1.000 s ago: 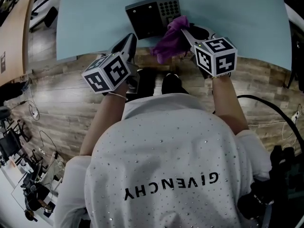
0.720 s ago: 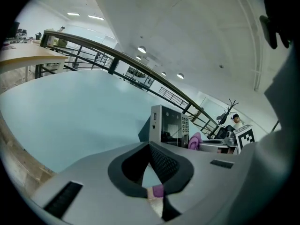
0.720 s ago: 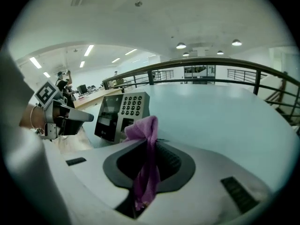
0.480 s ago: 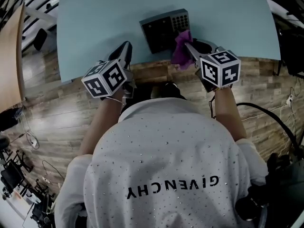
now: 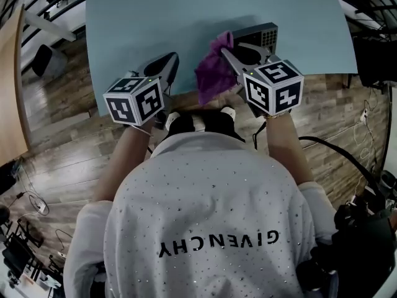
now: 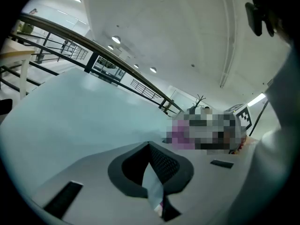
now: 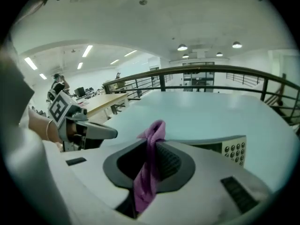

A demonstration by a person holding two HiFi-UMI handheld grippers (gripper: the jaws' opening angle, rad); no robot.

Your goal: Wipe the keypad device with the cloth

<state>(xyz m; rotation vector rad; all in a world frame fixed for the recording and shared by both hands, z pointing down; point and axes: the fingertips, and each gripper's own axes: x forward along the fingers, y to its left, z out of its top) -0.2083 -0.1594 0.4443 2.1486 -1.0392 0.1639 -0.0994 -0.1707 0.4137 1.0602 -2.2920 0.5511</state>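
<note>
The dark keypad device [image 5: 263,37] lies near the front edge of the light blue table [image 5: 155,17]; my right gripper hides its near left part. A purple cloth [image 5: 213,68] hangs from my right gripper [image 5: 227,51], which is shut on it just left of the device. In the right gripper view the cloth [image 7: 148,170] droops between the jaws and the device's keypad [image 7: 234,150] shows at right. My left gripper [image 5: 172,61] is shut over the table's front edge, left of the cloth, holding nothing I can see. Its jaws meet in the left gripper view [image 6: 150,146].
Wood floor [image 5: 62,141] runs below the table's front edge. A wooden desk [image 5: 11,104] stands at far left. Black cables [image 5: 347,160] lie on the floor at right. The left gripper [image 7: 84,129] shows at left in the right gripper view, with railings behind the table.
The right gripper has carried the cloth from the device's keypad side across to its left, off the device. The head view has swung, so the device now sits further right.
</note>
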